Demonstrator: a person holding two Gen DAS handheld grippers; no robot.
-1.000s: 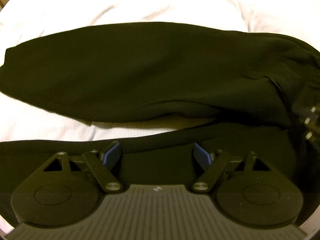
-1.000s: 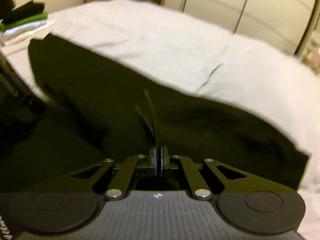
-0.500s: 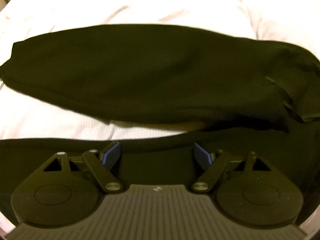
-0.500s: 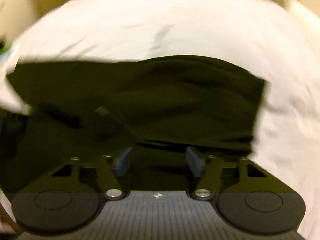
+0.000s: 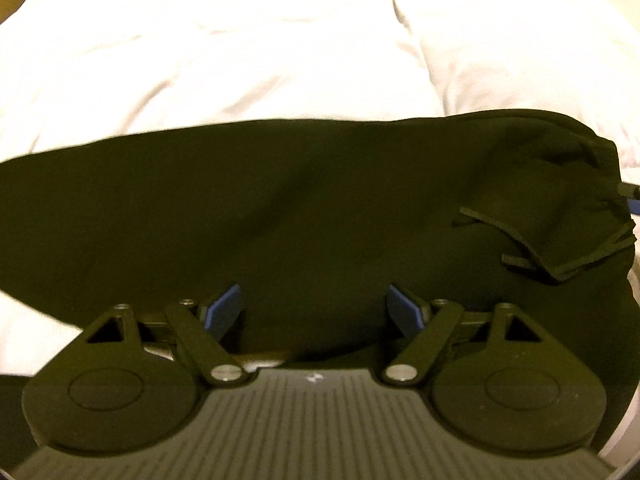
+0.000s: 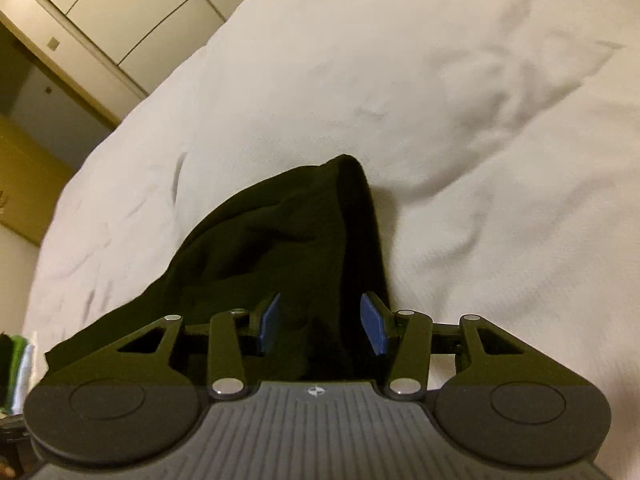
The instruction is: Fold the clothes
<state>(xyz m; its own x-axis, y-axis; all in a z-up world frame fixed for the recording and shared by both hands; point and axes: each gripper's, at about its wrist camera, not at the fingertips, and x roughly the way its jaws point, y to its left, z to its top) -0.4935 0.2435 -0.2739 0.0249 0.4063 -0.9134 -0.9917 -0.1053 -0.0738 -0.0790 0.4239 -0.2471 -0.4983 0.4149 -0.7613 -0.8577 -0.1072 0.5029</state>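
Note:
A black garment (image 5: pixel 280 216) lies folded lengthwise on a white bed (image 5: pixel 280 48), with drawstrings (image 5: pixel 560 248) at its right end. My left gripper (image 5: pixel 316 312) is open and low over the garment's near edge, holding nothing. In the right wrist view the garment's end (image 6: pixel 296 236) rises as a dark mound right in front of my right gripper (image 6: pixel 320 324), which is open with cloth between its blue pads (image 6: pixel 374 328) but not clamped. A bit of the right gripper shows at the left wrist view's right edge (image 5: pixel 634 204).
White bedding (image 6: pixel 460 120) surrounds the garment on all sides. Beige closet doors (image 6: pixel 120 12) stand beyond the bed at upper left. A stack of folded clothes, green and white (image 6: pixel 18 364), sits at the far left edge of the right wrist view.
My right gripper opened and let go of the garment, then swung round to its end. The upper half now lies folded over the lower. My left gripper stayed open and moved closer over the cloth.

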